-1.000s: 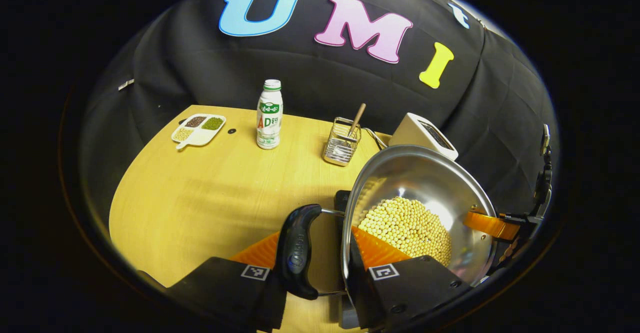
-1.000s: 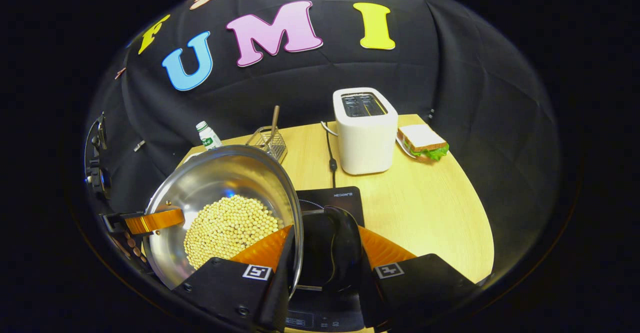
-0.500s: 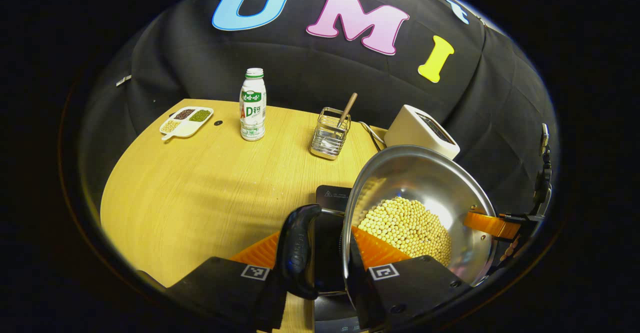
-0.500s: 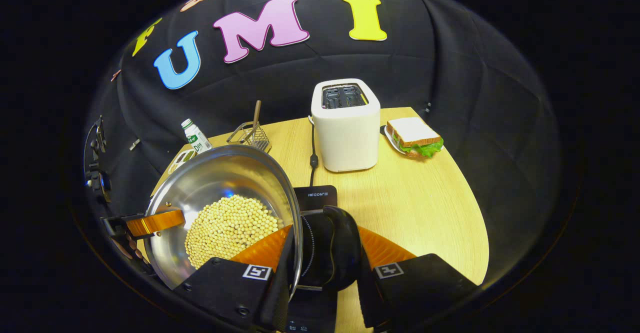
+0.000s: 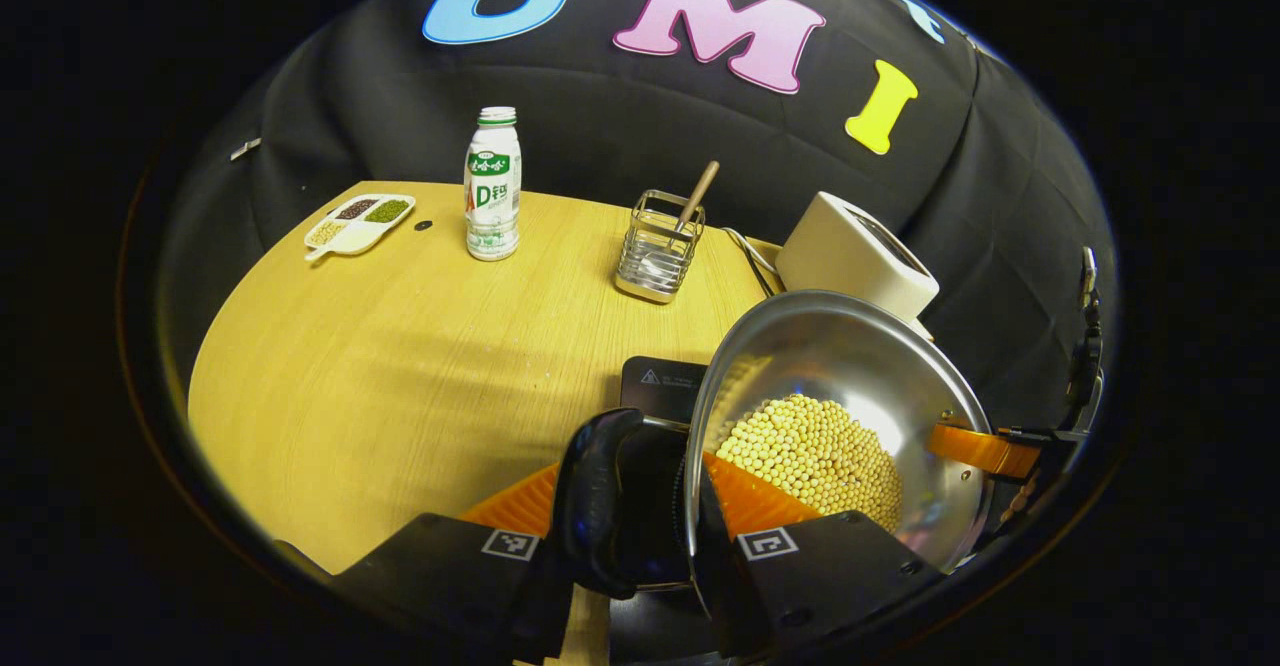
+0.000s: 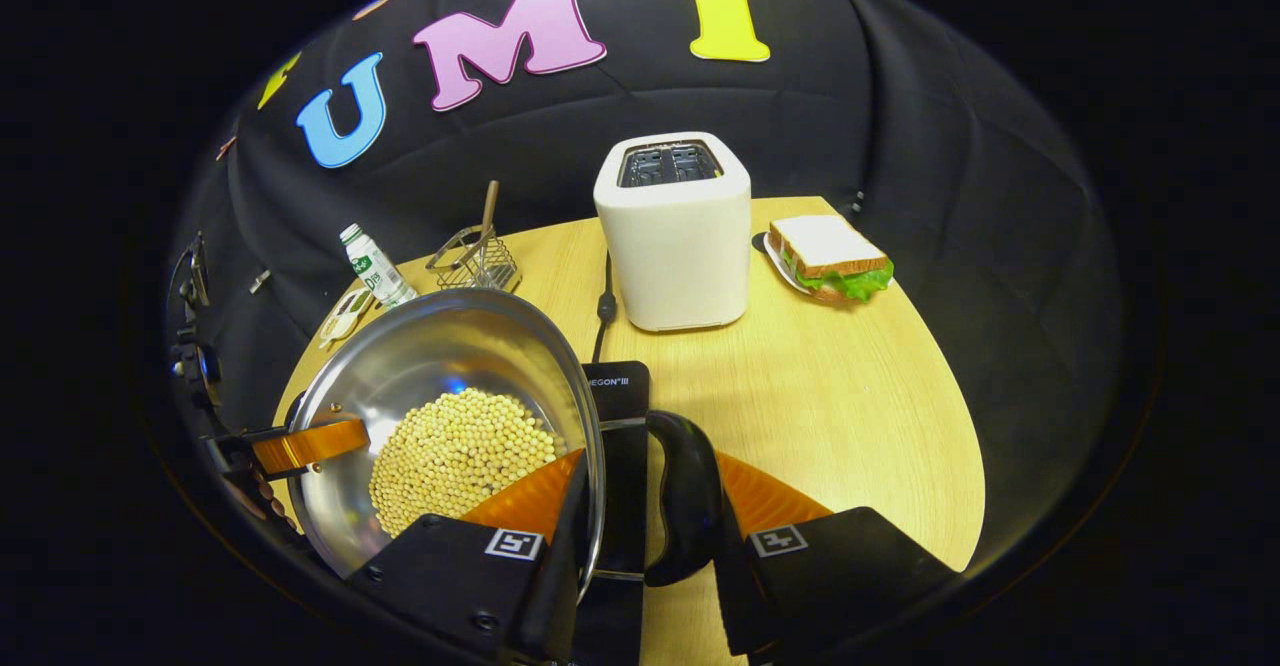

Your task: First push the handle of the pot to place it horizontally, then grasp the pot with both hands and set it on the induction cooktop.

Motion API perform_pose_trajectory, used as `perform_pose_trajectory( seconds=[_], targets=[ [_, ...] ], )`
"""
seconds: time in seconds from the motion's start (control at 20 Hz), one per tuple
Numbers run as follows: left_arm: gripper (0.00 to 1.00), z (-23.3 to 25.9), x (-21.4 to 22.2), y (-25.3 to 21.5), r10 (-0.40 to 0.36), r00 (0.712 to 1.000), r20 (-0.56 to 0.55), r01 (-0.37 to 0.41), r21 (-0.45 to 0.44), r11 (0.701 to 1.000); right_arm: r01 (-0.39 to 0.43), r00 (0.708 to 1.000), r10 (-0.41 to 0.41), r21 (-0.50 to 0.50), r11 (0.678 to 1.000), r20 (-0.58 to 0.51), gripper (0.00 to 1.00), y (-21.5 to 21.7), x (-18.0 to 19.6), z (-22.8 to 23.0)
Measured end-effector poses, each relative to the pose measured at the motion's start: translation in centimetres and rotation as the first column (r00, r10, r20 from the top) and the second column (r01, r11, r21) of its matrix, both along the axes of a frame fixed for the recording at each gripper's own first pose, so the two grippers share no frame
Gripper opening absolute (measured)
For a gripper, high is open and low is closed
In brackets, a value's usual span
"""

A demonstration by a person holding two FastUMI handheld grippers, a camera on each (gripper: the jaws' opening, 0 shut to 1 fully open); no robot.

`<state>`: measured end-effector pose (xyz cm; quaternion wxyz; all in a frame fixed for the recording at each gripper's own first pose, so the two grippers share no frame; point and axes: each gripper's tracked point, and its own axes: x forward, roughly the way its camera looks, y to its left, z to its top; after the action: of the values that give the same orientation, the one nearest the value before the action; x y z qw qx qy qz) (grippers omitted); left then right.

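Shiny round steel pot (image 5: 850,386) of pale beans, above black cooktop (image 5: 660,386), mostly hidden. Left gripper (image 5: 640,506) and right gripper (image 6: 640,506) each clamped on a glossy black side handle (image 5: 595,506).

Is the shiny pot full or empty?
Partly full. The pot holds a heap of small yellow beans across its bottom, while its shiny inner wall above them stays bare up to the rim.
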<state>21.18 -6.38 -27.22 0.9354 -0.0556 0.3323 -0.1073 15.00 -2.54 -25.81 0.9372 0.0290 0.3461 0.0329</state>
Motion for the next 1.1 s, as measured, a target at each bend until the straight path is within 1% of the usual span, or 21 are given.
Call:
perform_pose_trajectory(
  seconds=[0.1, 0.15, 0.35, 0.4, 0.55, 0.7, 0.8, 1.0, 1.05, 1.1],
  targets=[
    [0.57, -0.3, 0.4, 0.0, 0.002, 1.0, -0.003, -0.002, 0.0, 1.0, 0.006, 1.0, -0.006, 0.0, 1.0, -0.004, 0.6, 0.1, 0.3, -0.4],
    [0.55, -0.5, 0.6, 0.1, 0.002, 1.0, -0.002, -0.002, -0.001, 1.0, 0.006, 1.0, -0.006, -0.001, 1.0, -0.005, 0.6, 0.2, 0.6, -0.6],
    [0.59, -0.9, 0.9, 0.6, 0.003, 1.0, 0.004, -0.003, -0.001, 1.0, -0.004, 1.0, 0.004, 0.003, 1.0, -0.012, 0.6, 0.7, 1.0, -1.2],
    [0.58, -0.9, 0.9, 0.6, 0.005, 1.0, 0.003, -0.005, -0.005, 1.0, -0.006, 1.0, 0.006, 0.003, 1.0, -0.012, 0.6, 0.7, 0.8, -1.1],
    [0.58, -1.0, 0.8, 0.6, 0.012, 1.0, 0.006, -0.012, -0.016, 1.0, -0.011, 1.0, 0.011, 0.017, 1.0, -0.006, 0.6, 0.7, 0.8, -1.1],
    [0.61, -1.2, 0.7, 0.7, 0.007, 1.0, 0.001, -0.007, -0.007, 1.0, -0.02, 1.0, 0.02, 0.014, 1.0, 0.002, 0.61, 0.6, 0.7, -1.0],
    [0.6, -1.2, 0.6, 0.6, 0.007, 1.0, -0.005, -0.007, -0.008, 1.0, -0.015, 1.0, 0.015, 0.02, 1.0, 0.001, 0.61, 0.6, 0.7, -1.1],
    [0.61, -1.5, 0.2, 0.7, 0.019, 0.999, -0.025, -0.019, -0.001, 1.0, -0.012, 1.0, 0.012, 0.024, 1.0, -0.001, 0.62, 0.6, 0.7, -1.1],
    [0.64, -1.5, 0.1, 0.8, 0.029, 0.999, -0.025, -0.029, 0.011, 1.0, -0.011, 1.0, 0.011, 0.023, 1.0, -0.003, 0.62, 0.6, 0.6, -1.0],
    [0.64, -1.3, 0.2, 1.1, 0.04, 0.999, -0.016, -0.039, 0.03, 0.999, -0.004, 1.0, 0.004, 0.013, 1.0, 0.001, 0.64, 0.4, 0.4, -0.9]
  ],
)
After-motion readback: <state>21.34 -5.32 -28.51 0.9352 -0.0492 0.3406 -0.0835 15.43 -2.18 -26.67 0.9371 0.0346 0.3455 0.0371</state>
